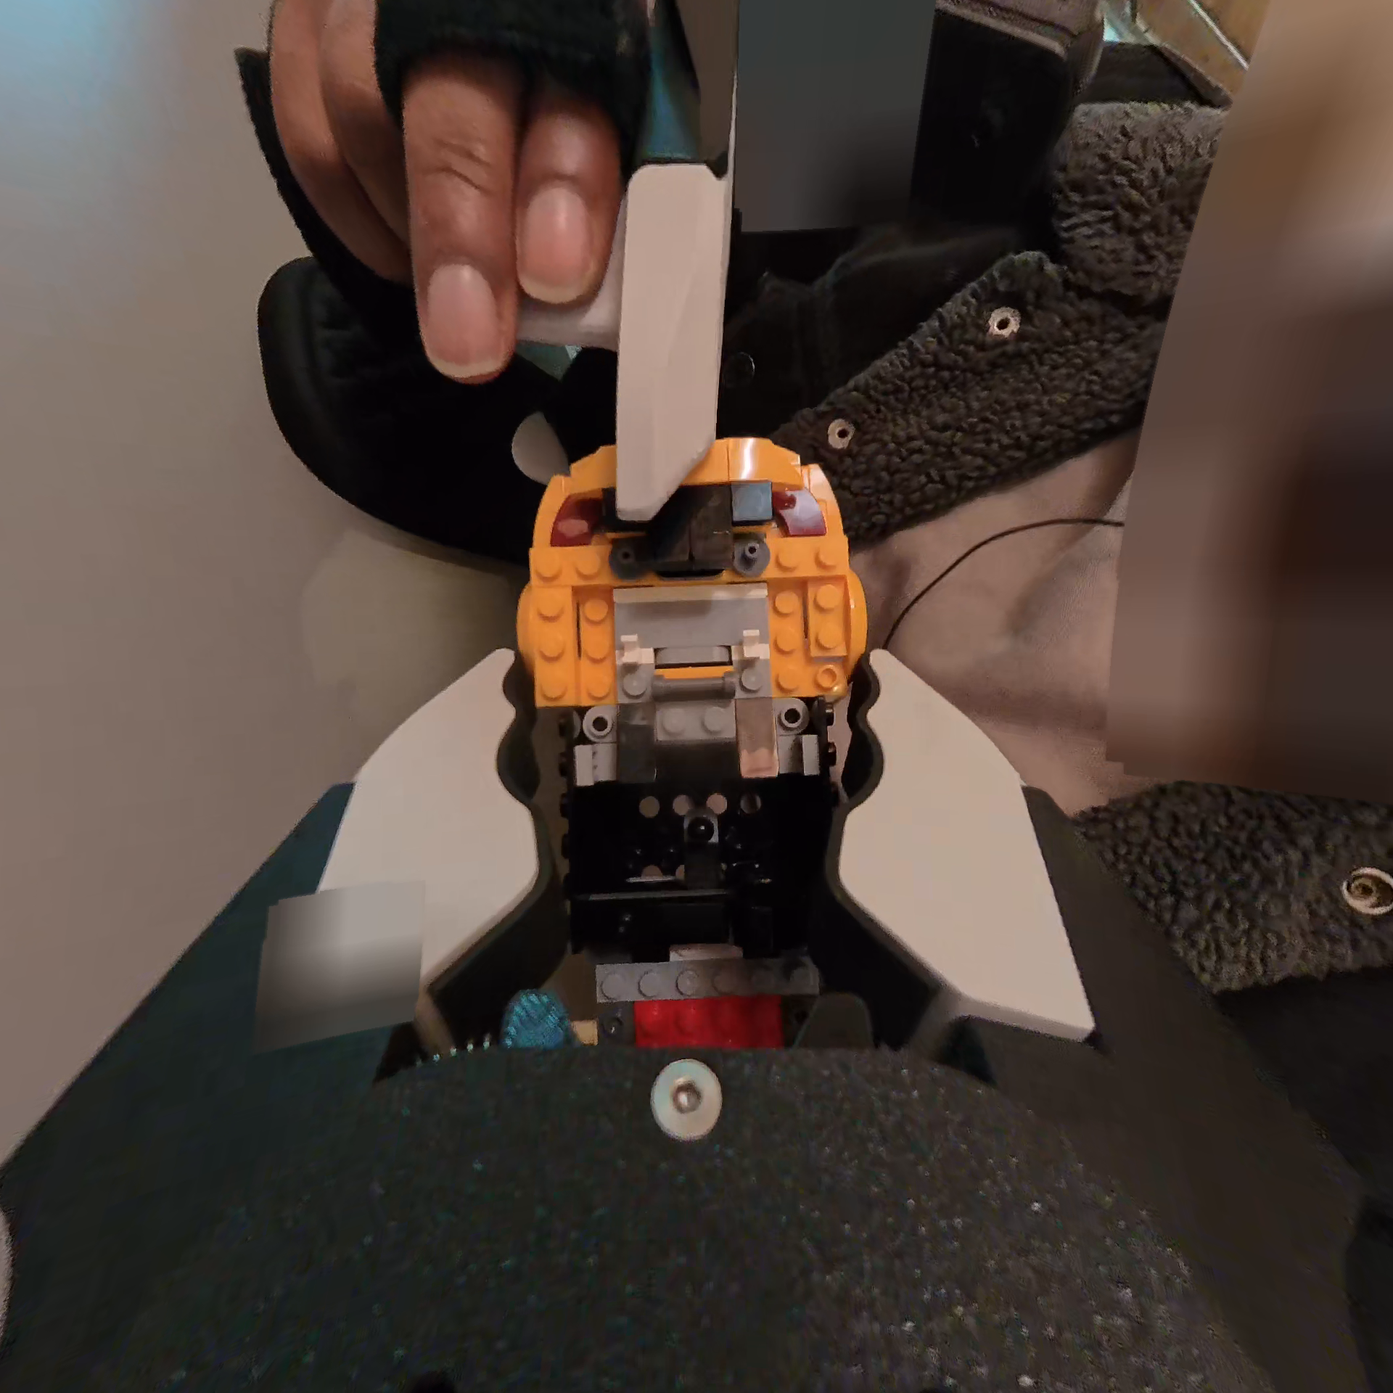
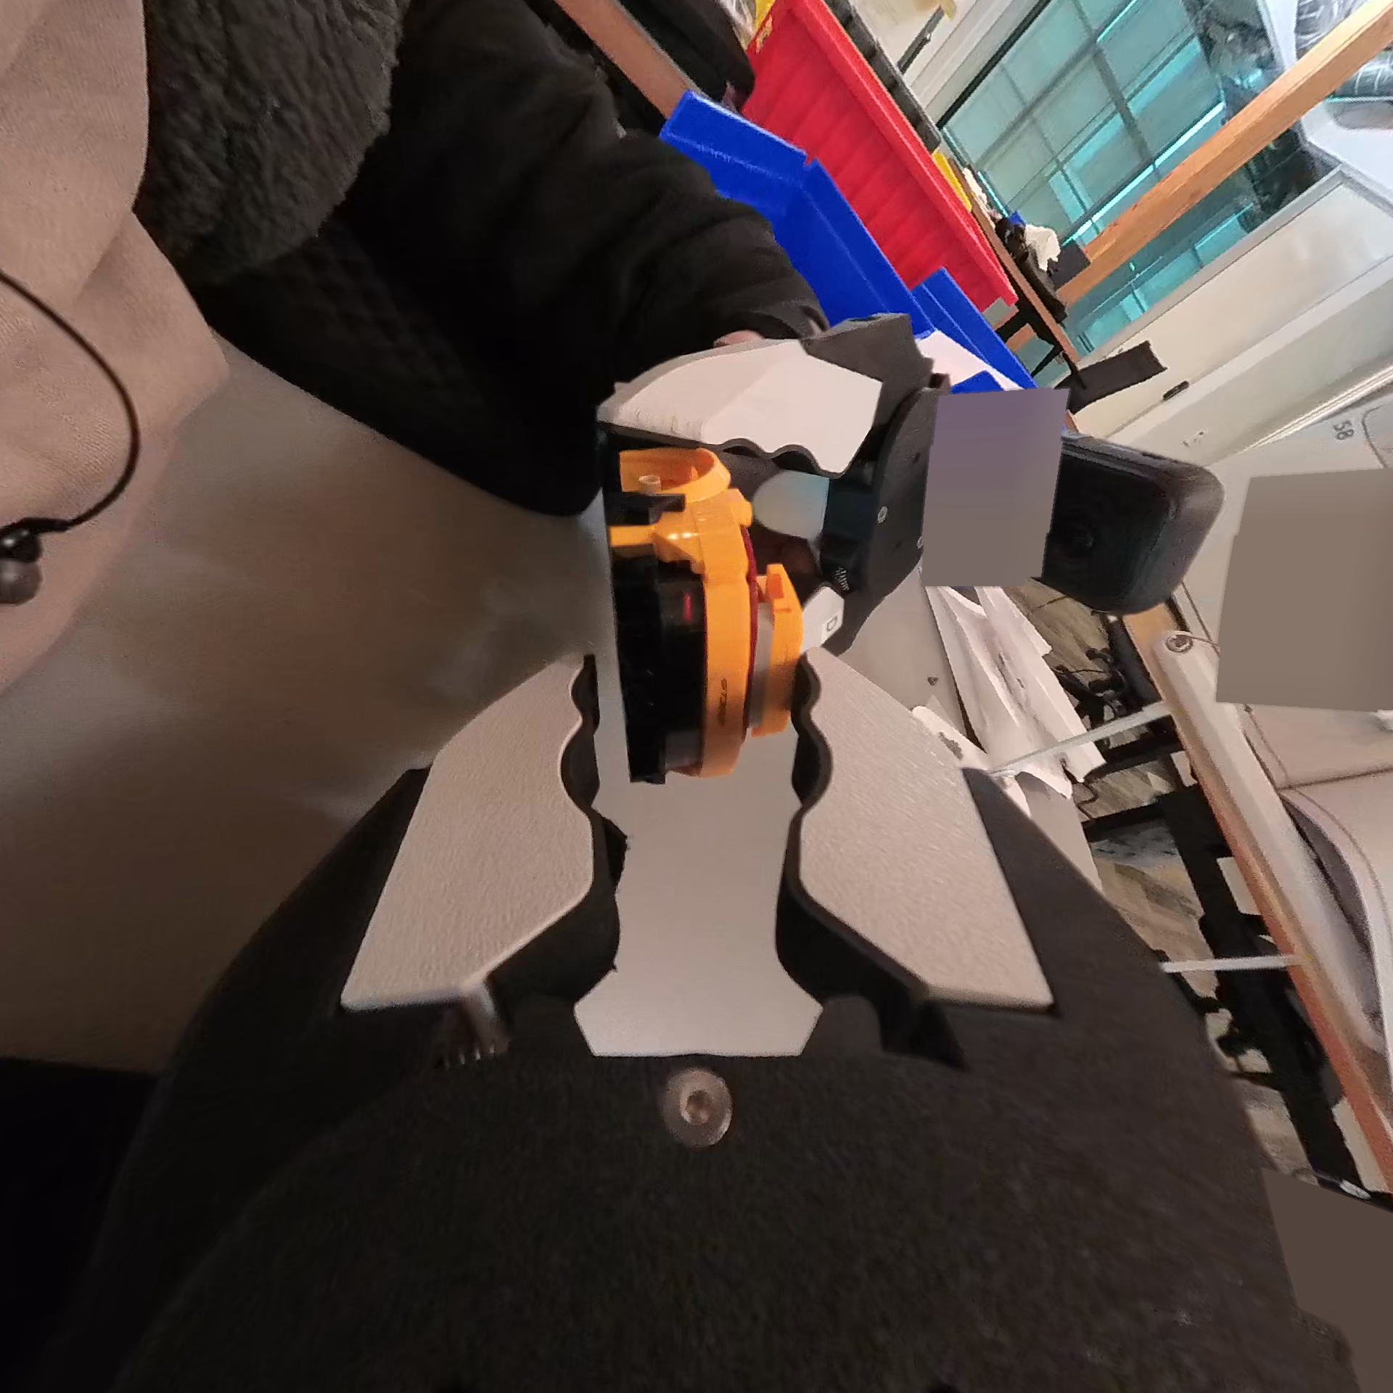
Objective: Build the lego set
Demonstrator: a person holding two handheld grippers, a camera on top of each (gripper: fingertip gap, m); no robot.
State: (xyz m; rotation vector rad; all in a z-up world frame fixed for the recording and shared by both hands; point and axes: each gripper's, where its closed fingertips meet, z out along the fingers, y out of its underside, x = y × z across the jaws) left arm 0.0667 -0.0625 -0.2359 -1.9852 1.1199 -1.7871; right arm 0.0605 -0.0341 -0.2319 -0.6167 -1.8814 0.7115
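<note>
Left gripper point(image 1: 682, 761) clamps the car point(image 1: 690, 626) steady; right gripper point(image 2: 697, 690), jaws apart, presses at twelve o'clock.

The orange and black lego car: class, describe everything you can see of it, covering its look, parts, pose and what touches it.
The orange and black lego car, a part-built model of glossy plastic bricks, has a studded orange rear, dark red tail lights, grey hinge plates, an open black middle and a red brick nearest the camera. It is held off any surface, clamped at its sides in the left claw. One white finger of the right claw presses on its black rear pieces.
</note>
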